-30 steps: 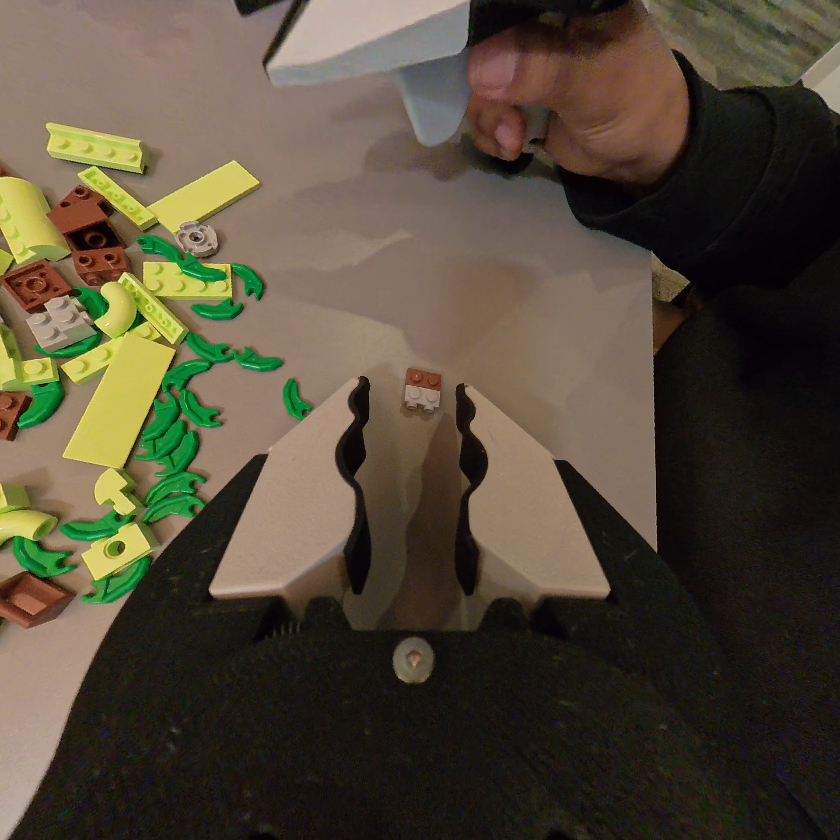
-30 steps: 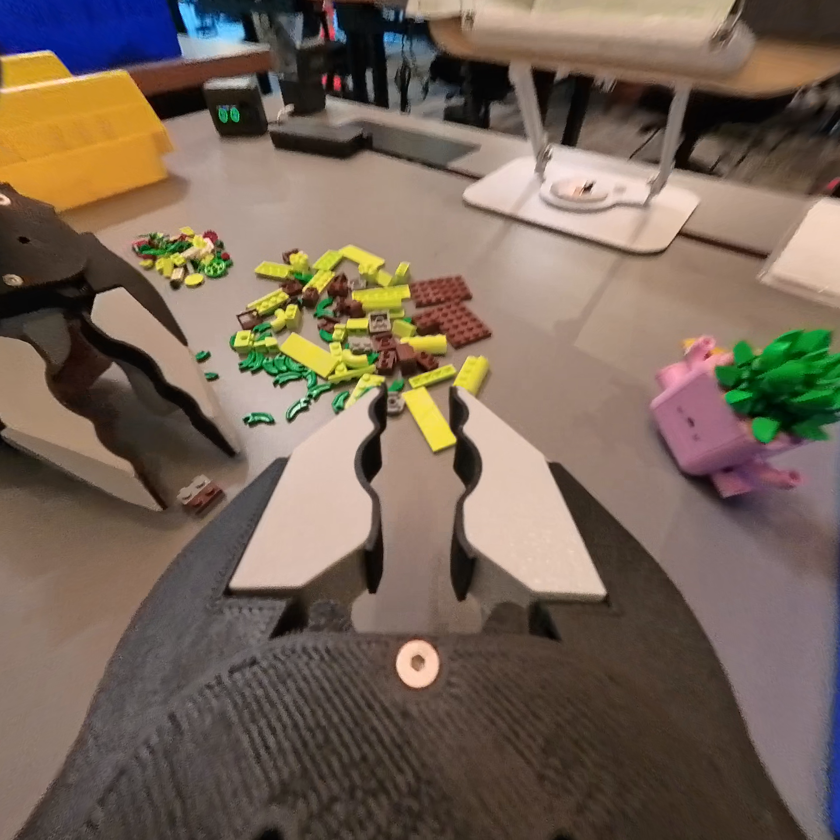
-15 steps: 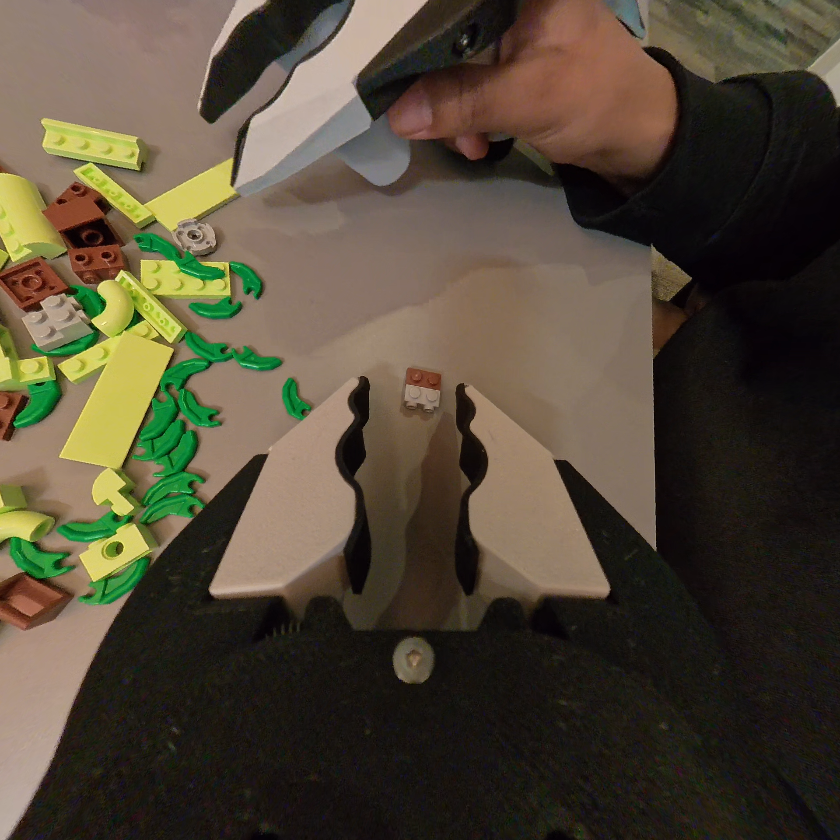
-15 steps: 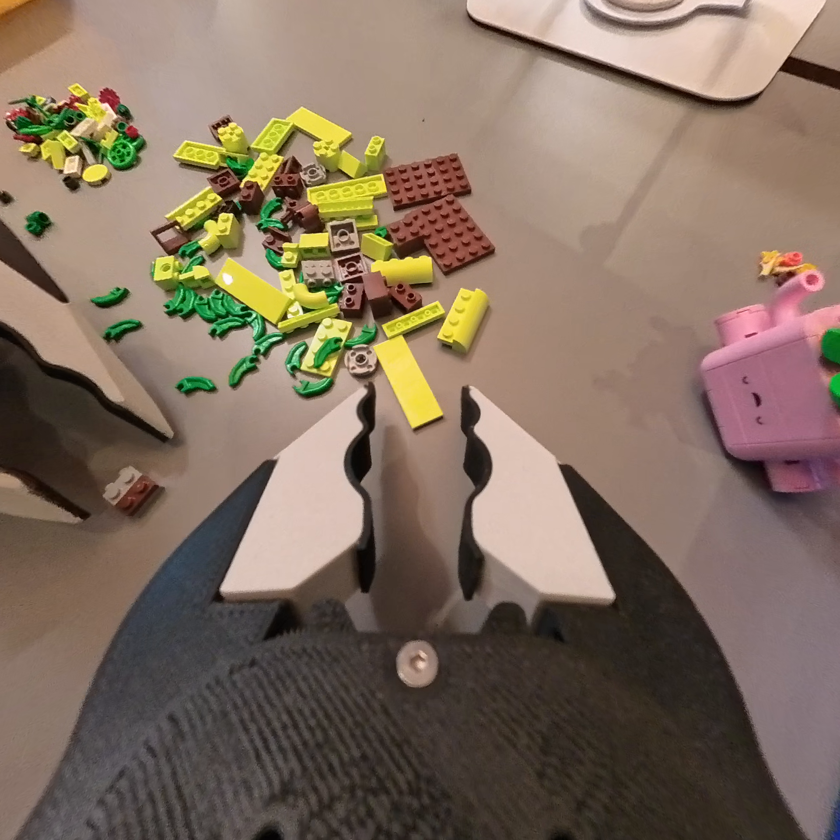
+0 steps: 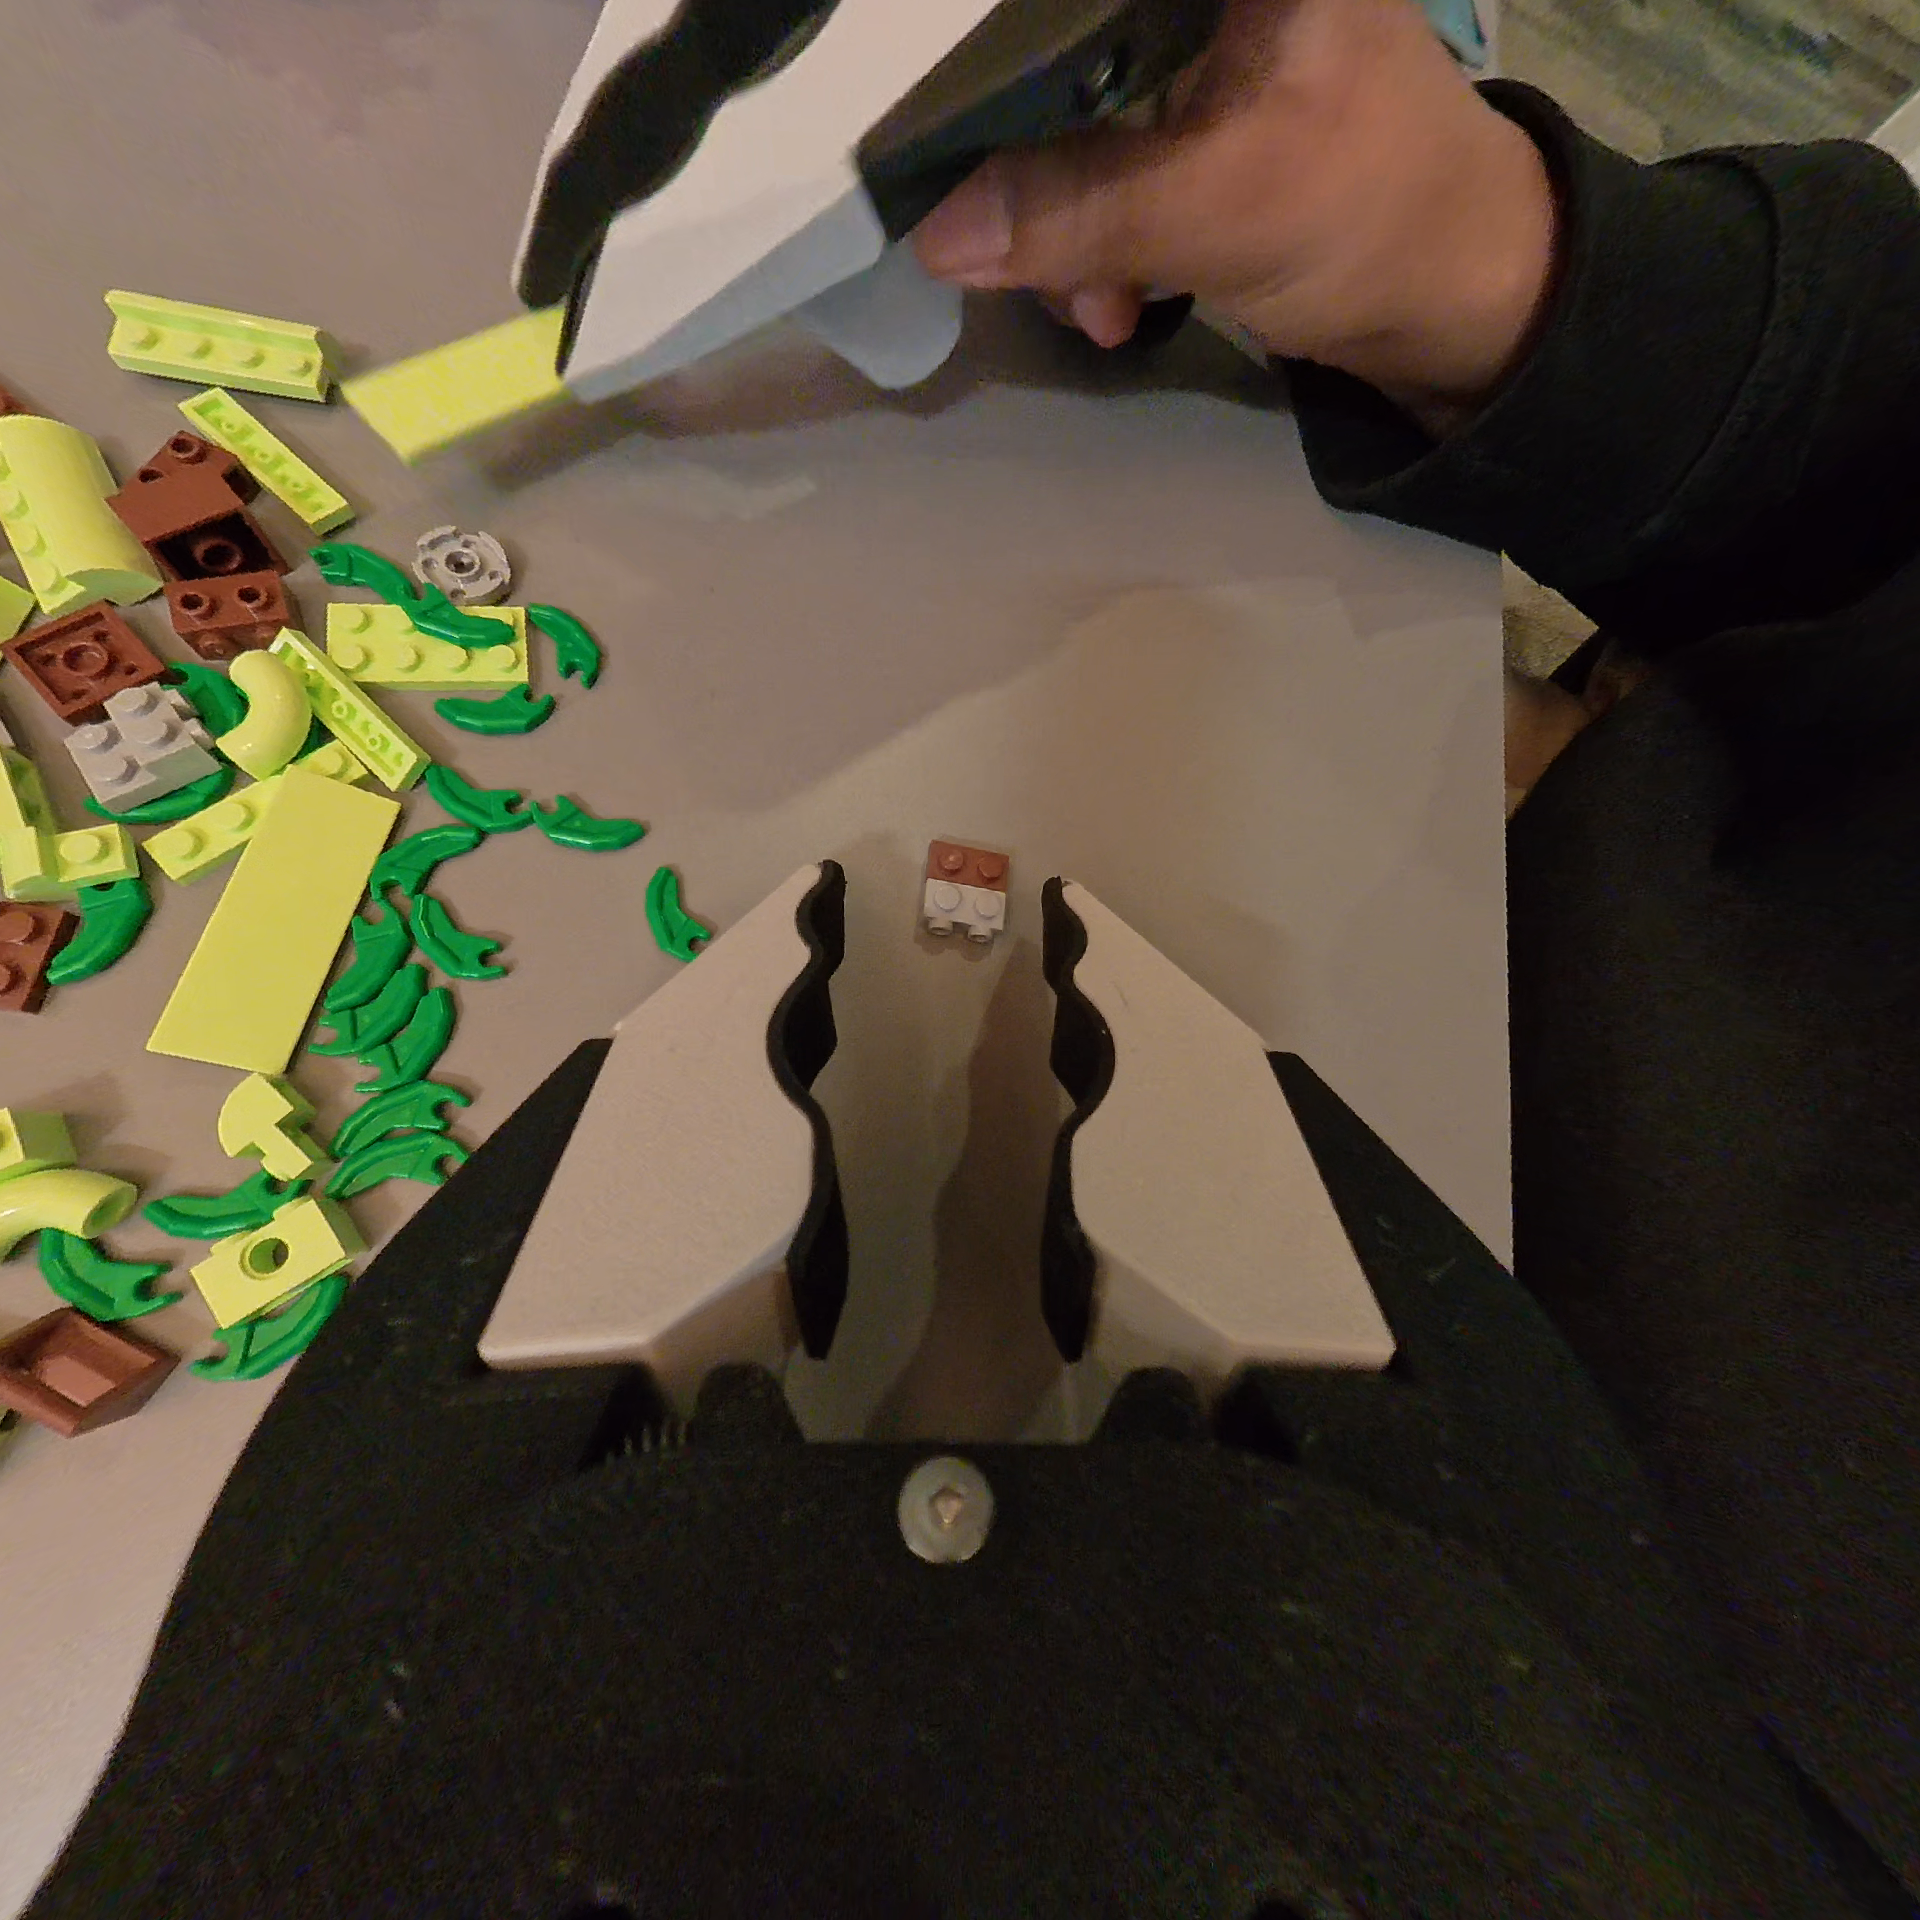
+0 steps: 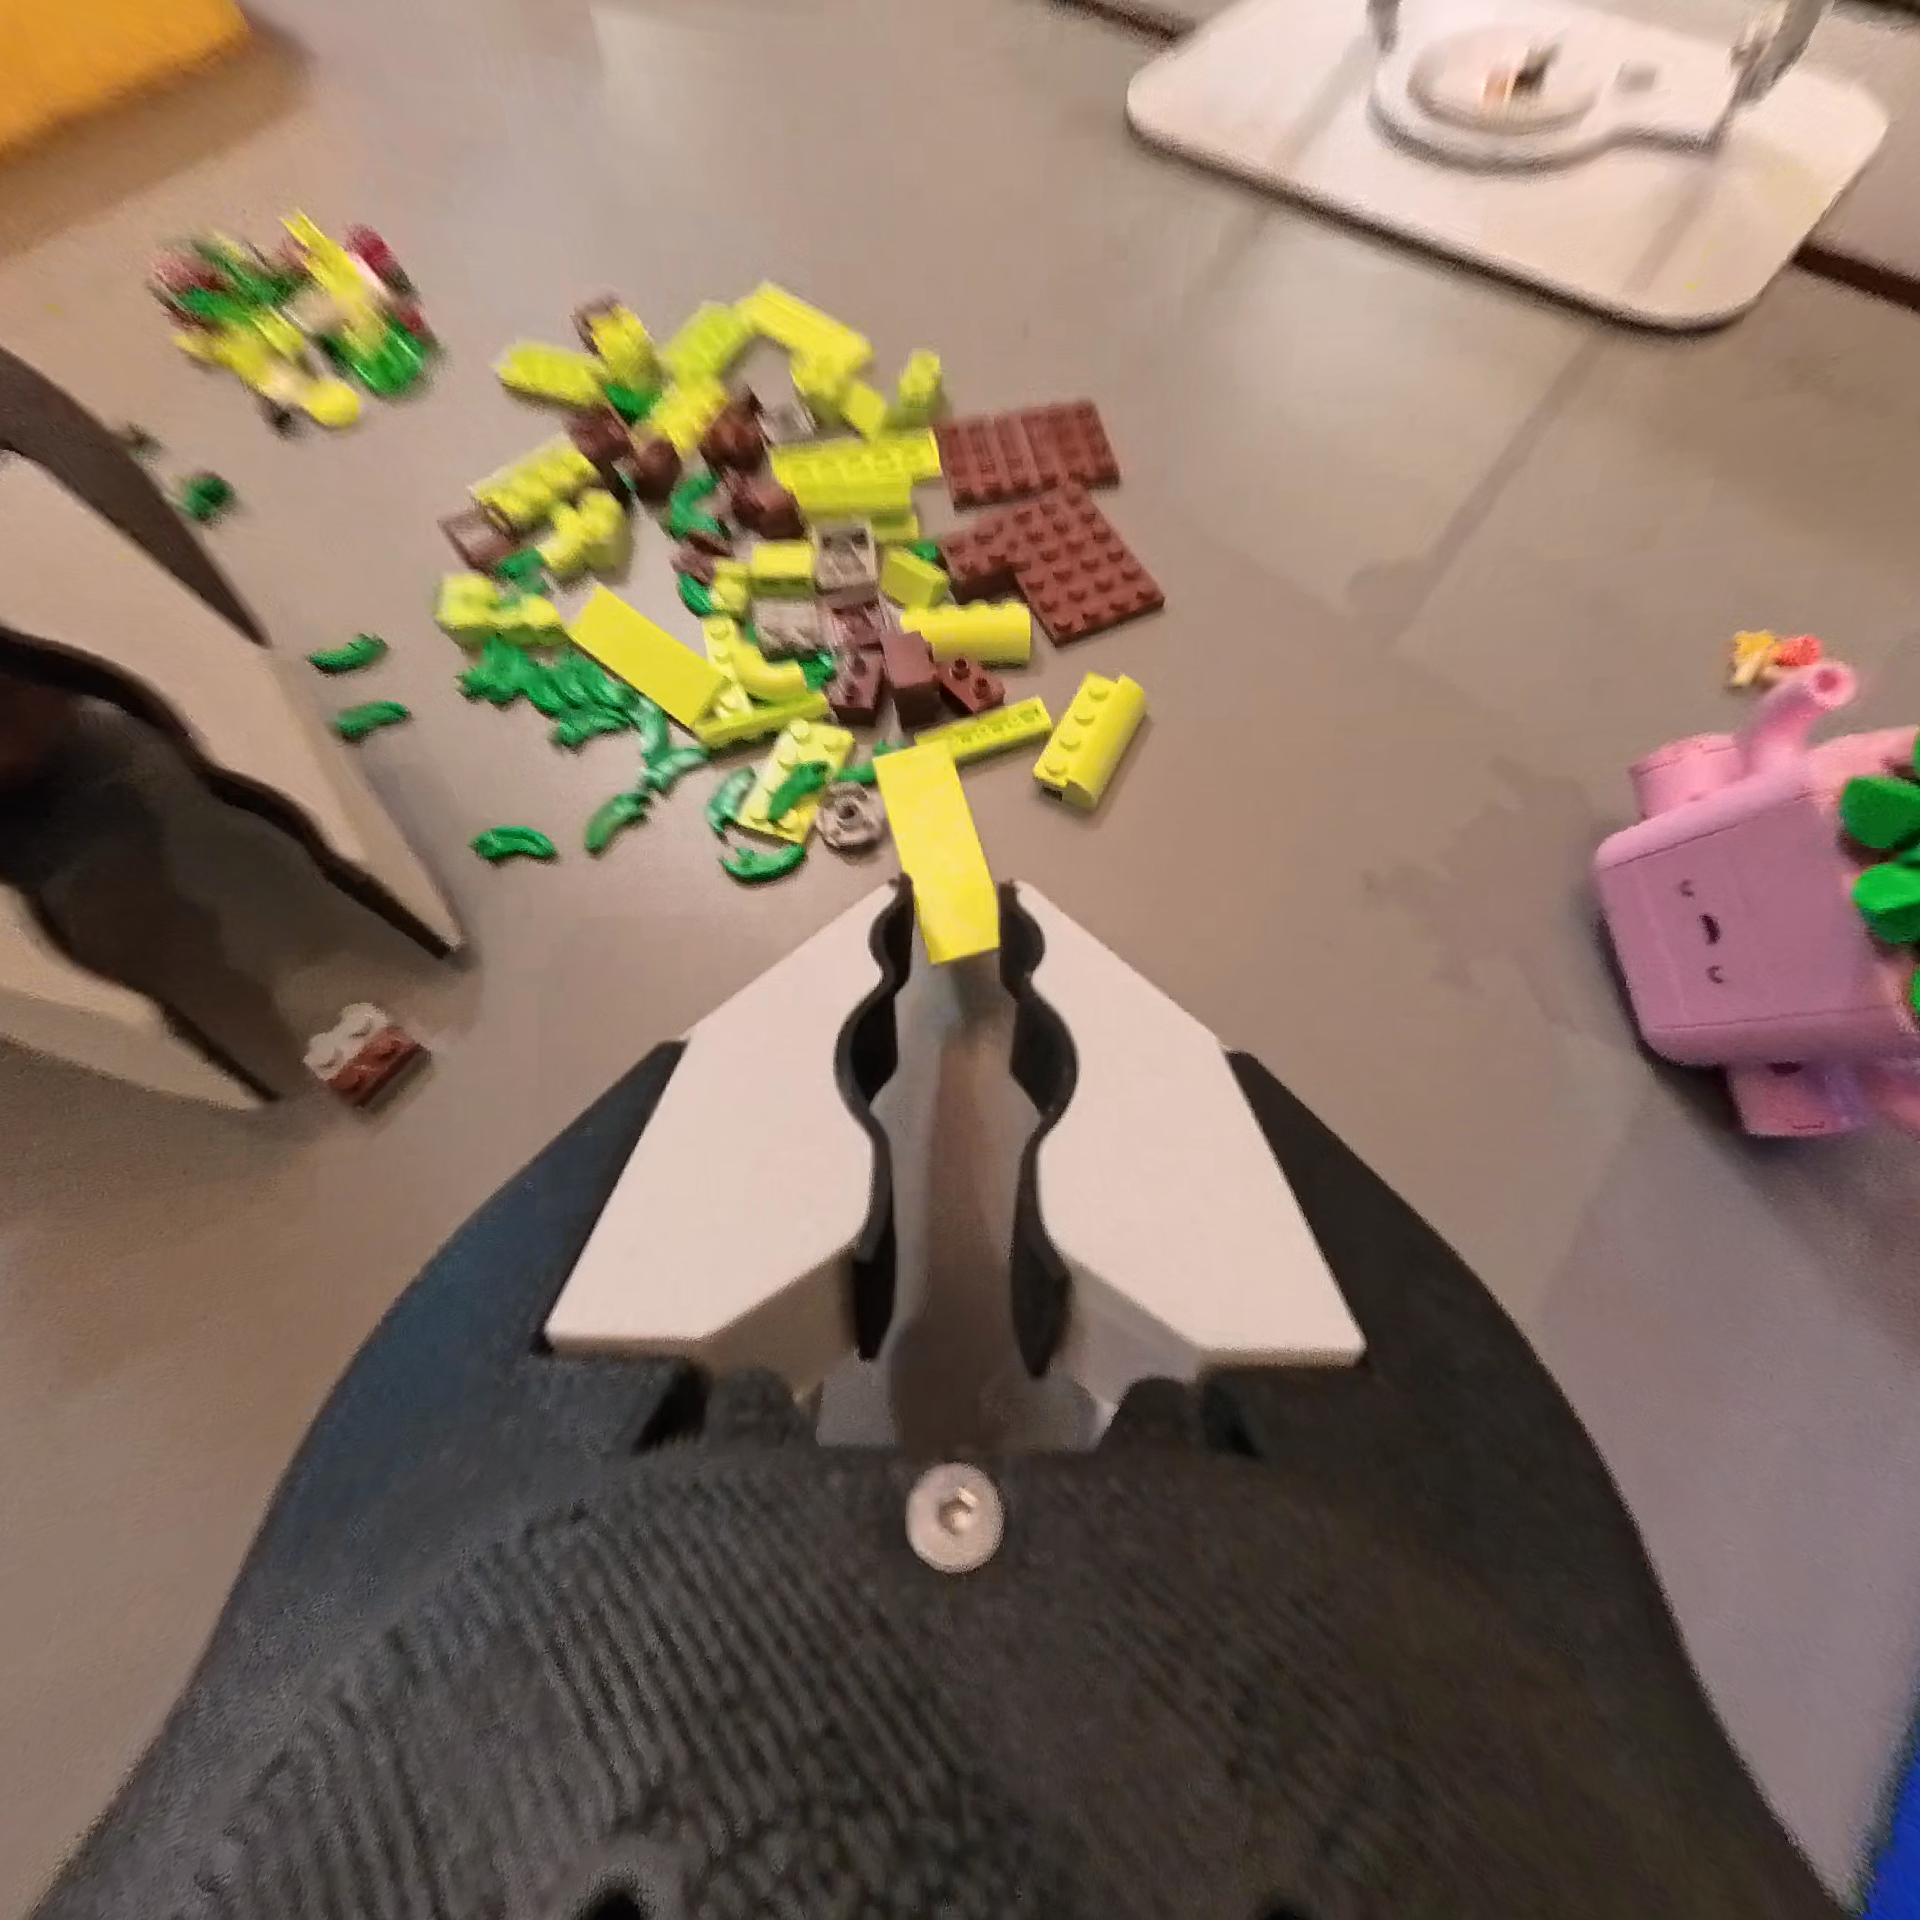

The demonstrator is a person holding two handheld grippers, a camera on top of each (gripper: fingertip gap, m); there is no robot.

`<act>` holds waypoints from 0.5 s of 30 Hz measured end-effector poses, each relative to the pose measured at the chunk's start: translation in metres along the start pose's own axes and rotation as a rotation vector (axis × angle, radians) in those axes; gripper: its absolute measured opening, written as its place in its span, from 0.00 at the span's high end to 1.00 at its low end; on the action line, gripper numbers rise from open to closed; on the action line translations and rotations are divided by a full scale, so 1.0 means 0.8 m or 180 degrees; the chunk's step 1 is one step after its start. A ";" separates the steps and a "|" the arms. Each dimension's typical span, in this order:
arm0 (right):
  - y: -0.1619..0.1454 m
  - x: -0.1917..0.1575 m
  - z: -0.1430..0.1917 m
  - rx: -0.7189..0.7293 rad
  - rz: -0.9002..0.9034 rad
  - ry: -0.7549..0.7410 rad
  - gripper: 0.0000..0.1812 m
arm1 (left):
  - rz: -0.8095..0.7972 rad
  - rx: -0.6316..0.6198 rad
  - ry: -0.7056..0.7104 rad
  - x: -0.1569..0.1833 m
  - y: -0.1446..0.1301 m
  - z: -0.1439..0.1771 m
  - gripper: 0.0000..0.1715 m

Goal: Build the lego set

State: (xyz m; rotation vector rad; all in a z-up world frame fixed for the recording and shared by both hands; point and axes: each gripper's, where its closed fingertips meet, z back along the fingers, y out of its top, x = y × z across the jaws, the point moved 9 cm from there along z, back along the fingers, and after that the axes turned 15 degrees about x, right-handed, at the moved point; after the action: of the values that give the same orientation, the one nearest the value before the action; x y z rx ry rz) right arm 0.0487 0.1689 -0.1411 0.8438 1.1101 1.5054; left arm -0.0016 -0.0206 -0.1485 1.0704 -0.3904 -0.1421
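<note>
Left hand-held gripper: being held jaws apart, empty, over the small brown-and-grey brick assembly lying on the tabletop.
Right hand-held gripper: jaws nearly together, flanking the near end of the lime flat tile; contact cannot be told.
Loose brick pile: lying beyond the lime flat tile.
Pink pot model: sitting right of the pile.
</note>
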 end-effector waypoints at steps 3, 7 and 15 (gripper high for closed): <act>0.016 0.001 0.026 0.0795 -0.0475 0.0411 0.92 | 0.0024 0.0053 -0.0009 -0.001 0.001 0.002 0.79; 0.025 0.014 0.057 0.2041 -0.1905 0.1354 0.93 | 0.0084 0.0093 -0.0031 -0.002 0.002 0.003 0.79; 0.027 0.028 0.074 0.2853 -0.2706 0.2101 0.93 | -0.0056 0.0024 0.0035 0.002 0.001 0.001 0.79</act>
State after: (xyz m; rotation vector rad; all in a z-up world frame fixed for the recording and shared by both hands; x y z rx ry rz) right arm 0.0915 0.2032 -0.1019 0.2870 2.3437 0.4987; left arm -0.0007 -0.0212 -0.1475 1.0817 -0.3720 -0.1505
